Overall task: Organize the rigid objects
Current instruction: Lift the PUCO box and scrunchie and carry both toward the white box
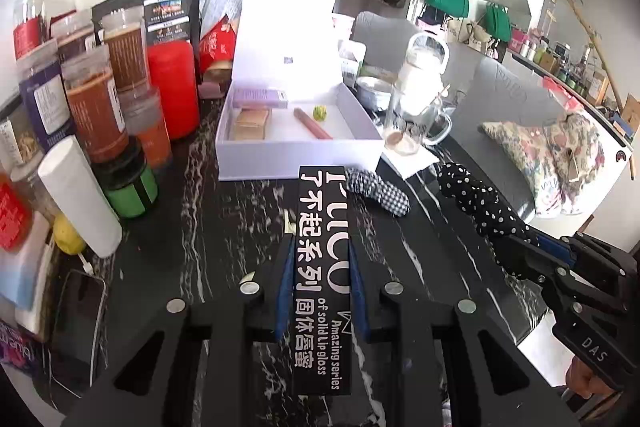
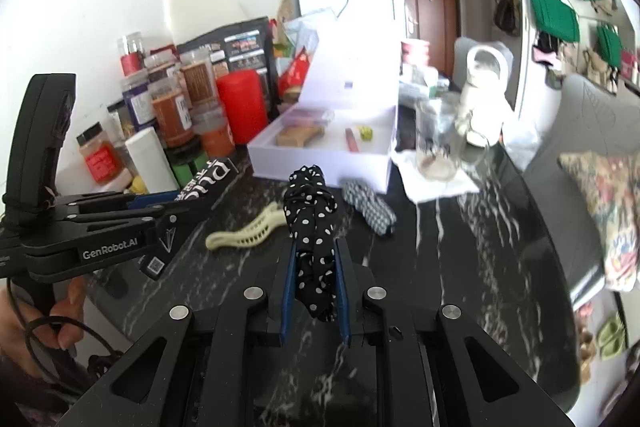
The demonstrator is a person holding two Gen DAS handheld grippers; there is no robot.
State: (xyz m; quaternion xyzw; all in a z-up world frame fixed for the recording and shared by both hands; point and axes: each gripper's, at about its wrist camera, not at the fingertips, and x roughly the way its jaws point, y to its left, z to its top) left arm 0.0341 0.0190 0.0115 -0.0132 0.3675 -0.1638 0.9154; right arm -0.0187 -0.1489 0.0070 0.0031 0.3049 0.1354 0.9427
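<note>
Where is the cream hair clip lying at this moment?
In the right wrist view, the cream hair clip lies on the dark marble table, left of the polka-dot scrunchie and in front of the white box.

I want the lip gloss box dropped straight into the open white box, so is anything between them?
Nothing visible blocks it. The left gripper holds the black lip gloss box just short of the white box's near wall. The checkered scrunchie lies off to the right, on the tabletop.
</note>
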